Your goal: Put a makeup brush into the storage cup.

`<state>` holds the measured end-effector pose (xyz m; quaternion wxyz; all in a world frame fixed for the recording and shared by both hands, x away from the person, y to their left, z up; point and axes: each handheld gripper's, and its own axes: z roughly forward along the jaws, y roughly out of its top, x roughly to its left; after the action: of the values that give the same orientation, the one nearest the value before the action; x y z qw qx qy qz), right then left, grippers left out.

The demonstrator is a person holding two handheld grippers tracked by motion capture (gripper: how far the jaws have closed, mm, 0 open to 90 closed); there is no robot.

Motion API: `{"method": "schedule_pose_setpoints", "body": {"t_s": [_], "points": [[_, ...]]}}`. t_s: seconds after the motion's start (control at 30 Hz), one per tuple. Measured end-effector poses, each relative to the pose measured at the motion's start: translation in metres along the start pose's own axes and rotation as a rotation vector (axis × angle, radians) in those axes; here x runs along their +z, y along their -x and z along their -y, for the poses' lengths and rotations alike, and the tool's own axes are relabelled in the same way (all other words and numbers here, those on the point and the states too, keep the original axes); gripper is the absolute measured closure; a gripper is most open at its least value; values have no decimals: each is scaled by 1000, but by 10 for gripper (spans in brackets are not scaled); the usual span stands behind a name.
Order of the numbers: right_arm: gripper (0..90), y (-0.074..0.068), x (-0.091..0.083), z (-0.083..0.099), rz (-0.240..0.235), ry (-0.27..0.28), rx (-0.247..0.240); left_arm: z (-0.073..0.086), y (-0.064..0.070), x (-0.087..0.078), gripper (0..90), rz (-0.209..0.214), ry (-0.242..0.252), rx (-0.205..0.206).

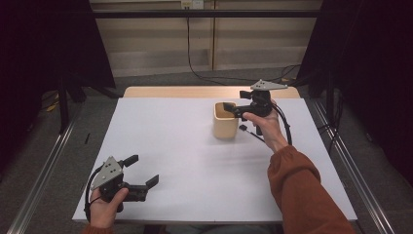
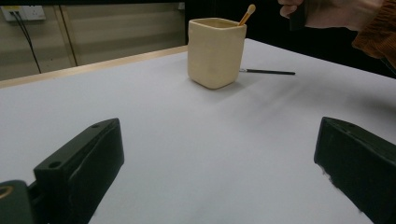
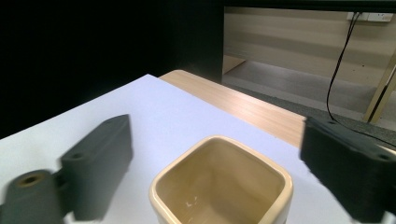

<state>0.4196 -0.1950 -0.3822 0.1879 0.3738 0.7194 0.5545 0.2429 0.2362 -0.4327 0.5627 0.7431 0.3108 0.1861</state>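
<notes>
At the near left corner of the table (image 1: 170,146), the left hand (image 1: 104,207) holds the left claw (image 1: 145,171) low and level, jaws spread wide on nothing. One cream cup (image 1: 225,120) stands right of centre, with one thin black stick (image 2: 268,72) lying just beside it. The right claw (image 1: 234,120) hangs over the cup's rim, jaws wide apart and empty, the right forearm reaching forward.
</notes>
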Motion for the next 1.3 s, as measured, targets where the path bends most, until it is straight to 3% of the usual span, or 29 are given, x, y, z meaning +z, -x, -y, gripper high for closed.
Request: {"method": "schedule_pose_setpoints", "body": {"t_s": [0.37, 0.63, 1.2, 1.3], "points": [[5, 1, -11, 3, -15, 6, 1, 0, -2, -2, 14, -10, 9, -8], [12, -1, -23, 4, 5, 8, -3, 0, -3, -2, 11, -25, 12, -12], [12, -1, -55, 20, -9, 31, 10, 0, -3, -2, 13, -24, 9, -22], [15, -1, -61, 25, 3, 13, 2, 0, -3, -2, 14, -30, 10, -25]]}}
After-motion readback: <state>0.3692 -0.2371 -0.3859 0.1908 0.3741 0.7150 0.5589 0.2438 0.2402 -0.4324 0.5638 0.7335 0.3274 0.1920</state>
